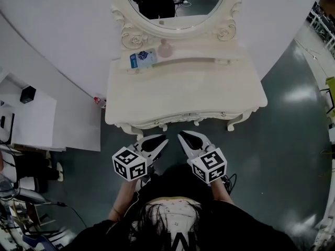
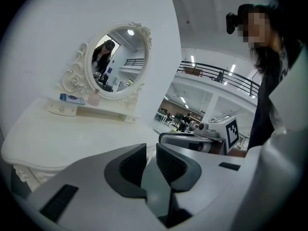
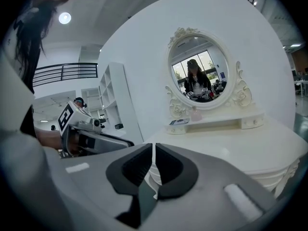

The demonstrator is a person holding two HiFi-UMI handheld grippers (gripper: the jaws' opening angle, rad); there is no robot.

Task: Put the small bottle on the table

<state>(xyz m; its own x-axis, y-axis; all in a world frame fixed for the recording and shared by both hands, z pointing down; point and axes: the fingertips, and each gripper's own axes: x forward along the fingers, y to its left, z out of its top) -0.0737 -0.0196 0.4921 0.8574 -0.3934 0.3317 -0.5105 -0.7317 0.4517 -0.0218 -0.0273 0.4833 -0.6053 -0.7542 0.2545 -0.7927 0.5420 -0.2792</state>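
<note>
The small pink bottle (image 1: 165, 48) (image 2: 94, 98) (image 3: 196, 114) stands upright on the raised back ledge of the white dressing table (image 1: 183, 93), just under the oval mirror (image 1: 175, 4). Both grippers hover short of the table's front edge, side by side and well away from the bottle. My left gripper (image 1: 163, 140) (image 2: 150, 150) is shut with only a thin slit between its pads and nothing in it. My right gripper (image 1: 182, 136) (image 3: 154, 150) is shut the same way, also with nothing held.
A blue and white box (image 1: 142, 58) lies on the ledge left of the bottle. The broad tabletop in front of the ledge is bare. A white cabinet (image 1: 31, 119) stands at the left, and a small red-capped thing (image 1: 97, 100) sits on the floor by the table's left corner.
</note>
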